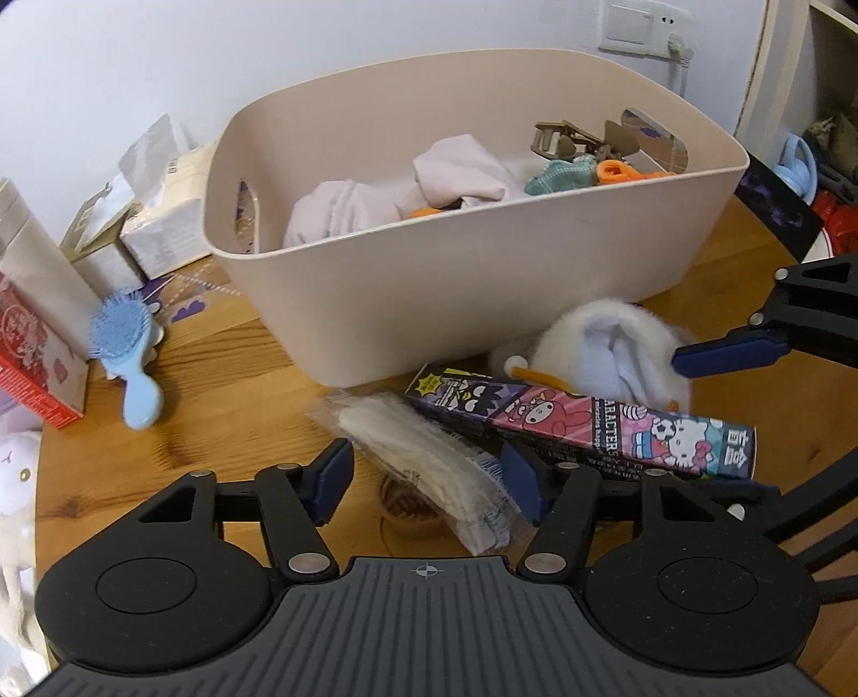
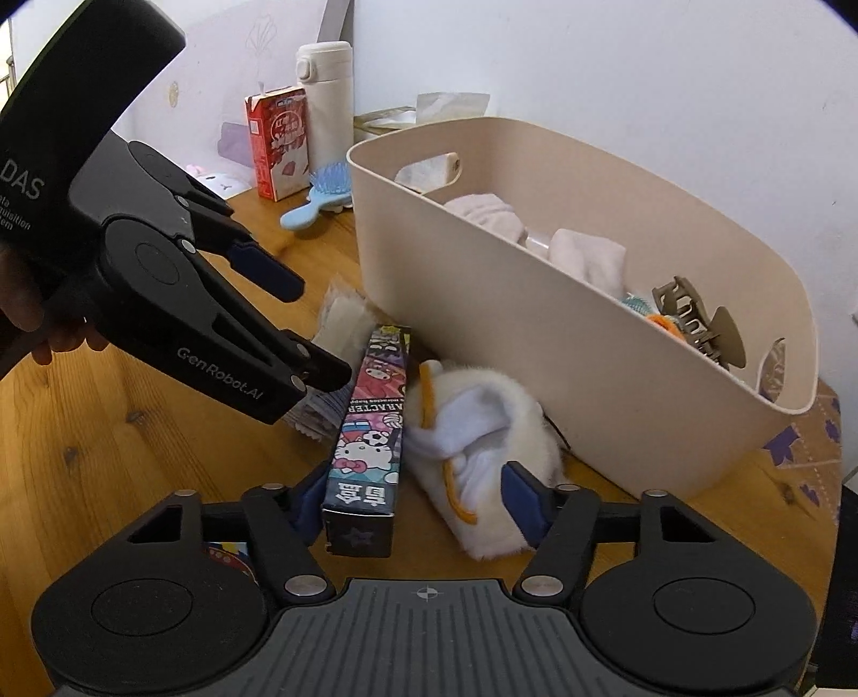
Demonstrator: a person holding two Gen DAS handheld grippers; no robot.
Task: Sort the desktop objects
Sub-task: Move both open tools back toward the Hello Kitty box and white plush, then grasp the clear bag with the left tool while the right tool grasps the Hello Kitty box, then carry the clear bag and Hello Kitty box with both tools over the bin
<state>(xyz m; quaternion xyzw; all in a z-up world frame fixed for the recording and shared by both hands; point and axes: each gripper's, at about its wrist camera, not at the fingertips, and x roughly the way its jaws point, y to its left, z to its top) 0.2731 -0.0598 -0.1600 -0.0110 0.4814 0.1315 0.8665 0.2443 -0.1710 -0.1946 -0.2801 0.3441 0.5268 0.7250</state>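
the left claw [image 1: 429,477] tilts steeply down at the wooden worktop [image 1: 225,429], its 2 blue pads apart on either side of a clear packet of pale sheets [image 1: 429,461]. the packet lies flat between them, and neither pad visibly presses on it. in the right wrist view a hand [image 2: 32,316] grips the left tool at the far left.

the right claw [image 2: 415,504] also points down, its pads apart around 2 things at once: the near end of a long cartoon box [image 2: 370,455] by one pad, and a white fluffy slipper [image 2: 482,439] with orange trim by the other. whether the pads touch either cannot be told.

the box lies lengthwise on the worktop, touching the packet on one side and the slipper on the other, so the 3 crowd together just in front of the beige tub [image 1: 482,279]. the tub stands upright close behind them and holds pale cloths [image 1: 375,198], a brown hair clip [image 1: 584,139] and something orange.

open wood lies to the left of the packet, up to a blue hairbrush [image 1: 128,354] and a red carton [image 1: 32,370] near the worktop's edge. tissue packs [image 1: 166,225] sit behind, against a white wall with a socket [image 1: 649,27]. a white flask [image 2: 330,102] stands by the carton.
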